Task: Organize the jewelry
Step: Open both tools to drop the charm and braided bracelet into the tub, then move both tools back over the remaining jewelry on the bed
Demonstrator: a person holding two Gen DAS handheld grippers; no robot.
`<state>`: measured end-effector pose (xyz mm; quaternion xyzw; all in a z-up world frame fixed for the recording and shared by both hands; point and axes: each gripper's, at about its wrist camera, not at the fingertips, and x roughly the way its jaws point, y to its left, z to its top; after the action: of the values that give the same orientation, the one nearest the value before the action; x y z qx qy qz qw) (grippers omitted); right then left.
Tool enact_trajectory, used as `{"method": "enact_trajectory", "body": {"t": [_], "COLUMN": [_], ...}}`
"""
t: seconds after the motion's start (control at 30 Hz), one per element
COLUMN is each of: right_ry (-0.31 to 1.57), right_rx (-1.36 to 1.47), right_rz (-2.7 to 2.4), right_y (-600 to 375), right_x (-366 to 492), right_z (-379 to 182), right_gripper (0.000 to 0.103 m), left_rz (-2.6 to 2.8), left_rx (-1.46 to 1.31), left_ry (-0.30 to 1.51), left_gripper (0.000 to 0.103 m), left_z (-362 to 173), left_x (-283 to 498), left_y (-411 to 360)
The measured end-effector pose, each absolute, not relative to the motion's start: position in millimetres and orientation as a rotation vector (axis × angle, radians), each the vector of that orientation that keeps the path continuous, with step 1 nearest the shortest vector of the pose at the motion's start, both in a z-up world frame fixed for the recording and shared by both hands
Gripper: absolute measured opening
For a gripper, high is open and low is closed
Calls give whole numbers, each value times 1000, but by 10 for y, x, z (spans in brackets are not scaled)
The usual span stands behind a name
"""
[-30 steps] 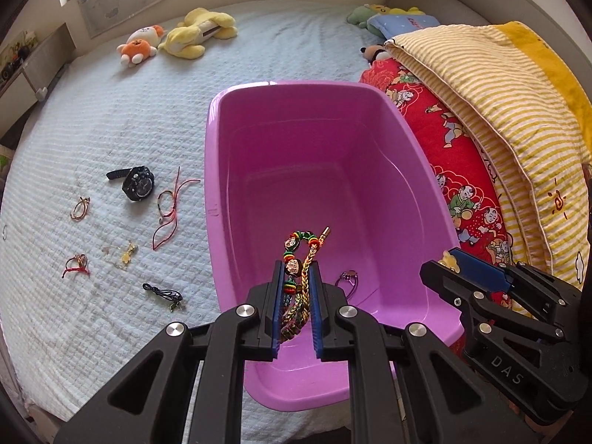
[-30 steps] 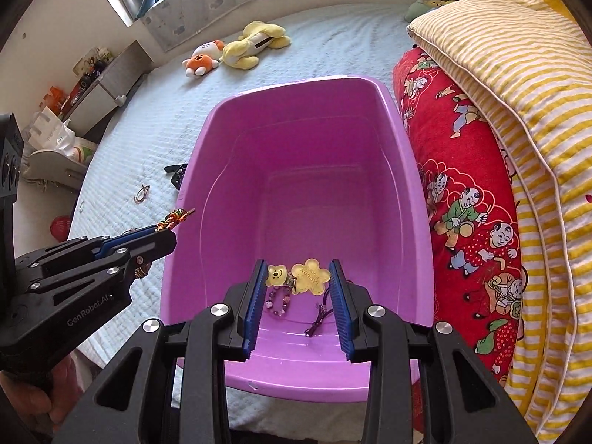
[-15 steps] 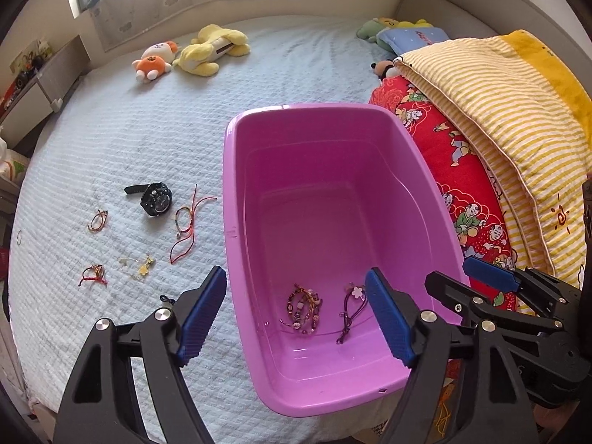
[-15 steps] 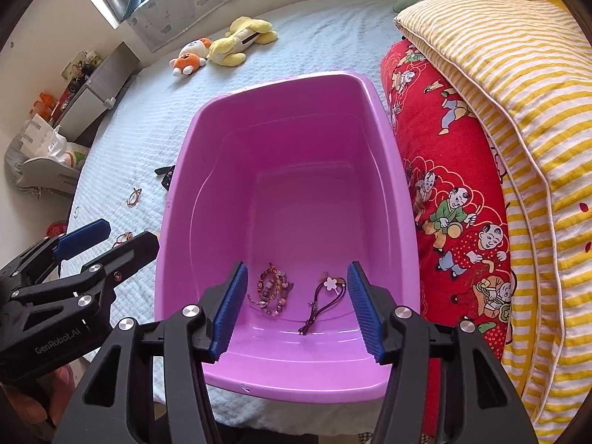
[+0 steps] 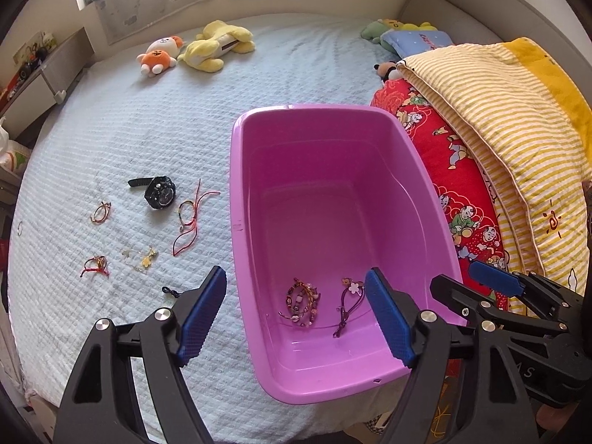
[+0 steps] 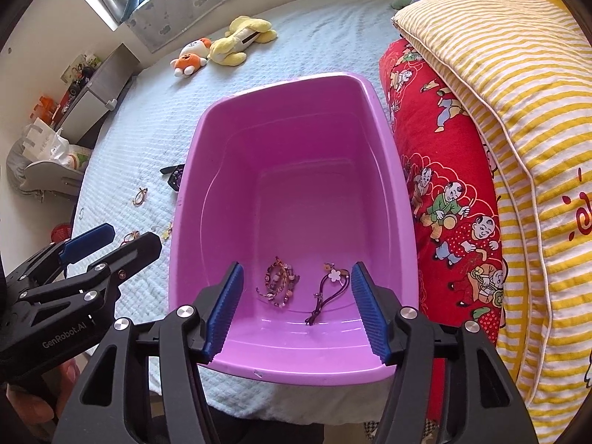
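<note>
A pink plastic tub stands on the bed. A beaded bracelet and a purple cord with a white flower lie on its floor near the front. My left gripper is open and empty above the tub's front left corner. My right gripper is open and empty above the tub's front rim. Left of the tub on the bed lie a black watch, a red string bracelet, a gold charm, small red bracelets and a black cord.
A red printed cushion and a yellow striped quilt press against the tub's right side. Plush toys lie at the far end of the bed. A low shelf and bags stand on the floor to the left.
Both grippers opened and let go of their jewelry, which now lies in the tub. Both grippers have pulled back and up from the tub.
</note>
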<state>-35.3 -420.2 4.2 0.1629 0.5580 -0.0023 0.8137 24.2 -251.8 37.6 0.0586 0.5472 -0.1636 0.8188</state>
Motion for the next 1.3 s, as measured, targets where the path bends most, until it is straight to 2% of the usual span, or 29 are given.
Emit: {"method": "enact_trajectory", "body": {"t": [1.3], "right_ry": [1208], "right_rx": [367], "right_rz": [7], "right_y": [-4094], "right_x": [-443], "right_z": [100], "right_gripper": [62], "left_rz": [-336], "left_rx": [123], "left_ry": [1128], "left_gripper": [76], "left_z": [569], "left_x": [188], "left_y": [-2393]}}
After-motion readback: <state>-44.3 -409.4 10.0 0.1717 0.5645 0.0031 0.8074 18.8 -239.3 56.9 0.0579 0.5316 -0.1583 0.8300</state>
